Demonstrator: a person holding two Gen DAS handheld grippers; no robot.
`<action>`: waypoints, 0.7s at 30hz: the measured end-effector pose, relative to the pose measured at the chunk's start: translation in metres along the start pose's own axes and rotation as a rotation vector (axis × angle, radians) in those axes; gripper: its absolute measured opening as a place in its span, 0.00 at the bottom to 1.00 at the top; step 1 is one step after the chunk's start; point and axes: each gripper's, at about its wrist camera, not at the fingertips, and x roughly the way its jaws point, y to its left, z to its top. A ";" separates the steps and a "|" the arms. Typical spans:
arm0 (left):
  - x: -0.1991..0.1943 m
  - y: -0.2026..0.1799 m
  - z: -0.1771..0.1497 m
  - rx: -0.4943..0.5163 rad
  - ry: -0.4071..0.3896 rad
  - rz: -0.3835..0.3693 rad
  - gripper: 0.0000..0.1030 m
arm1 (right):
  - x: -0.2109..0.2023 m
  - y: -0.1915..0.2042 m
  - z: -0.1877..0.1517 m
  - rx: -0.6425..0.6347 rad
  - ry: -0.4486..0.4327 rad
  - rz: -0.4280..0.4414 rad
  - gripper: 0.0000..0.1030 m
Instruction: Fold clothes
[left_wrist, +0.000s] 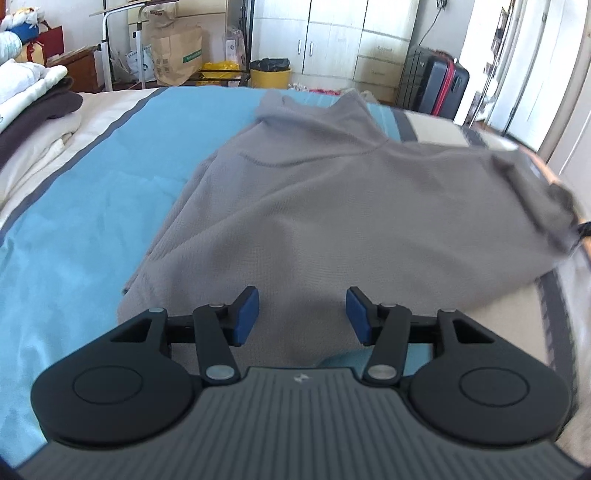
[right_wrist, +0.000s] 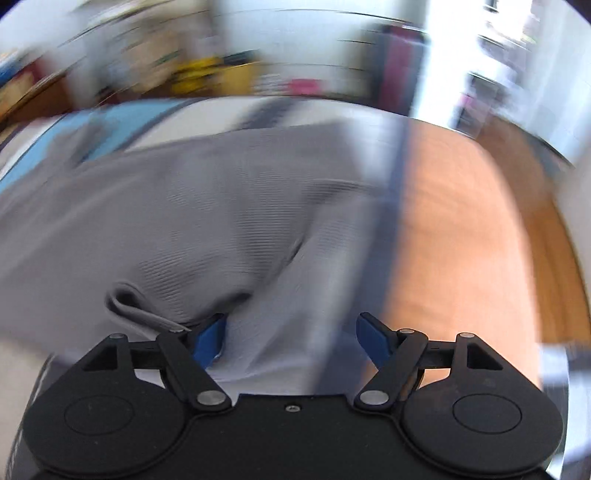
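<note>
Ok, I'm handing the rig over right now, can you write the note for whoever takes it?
Left gripper: open, empty, over the near hem of the grey sweater.
Right gripper: open, fabric bunched against its left finger, no pinch; the view is motion-blurred.
Sweater lies spread on the blue bed cover, one side hanging off the bed edge.
Done: laid out.
Left: every fold.

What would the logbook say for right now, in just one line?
task: fold clothes | gray sweater spread on bed | left tongs open, empty, over hem | right tongs open, view blurred
</note>
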 end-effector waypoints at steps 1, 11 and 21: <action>0.000 0.000 -0.001 -0.001 0.002 0.001 0.51 | -0.006 -0.008 -0.002 0.041 -0.031 -0.031 0.78; 0.001 0.001 -0.007 -0.006 0.019 0.016 0.54 | -0.006 -0.025 0.015 0.285 -0.102 0.036 0.41; 0.002 0.015 -0.006 -0.048 0.042 0.031 0.54 | -0.005 -0.029 -0.010 0.253 -0.120 -0.368 0.44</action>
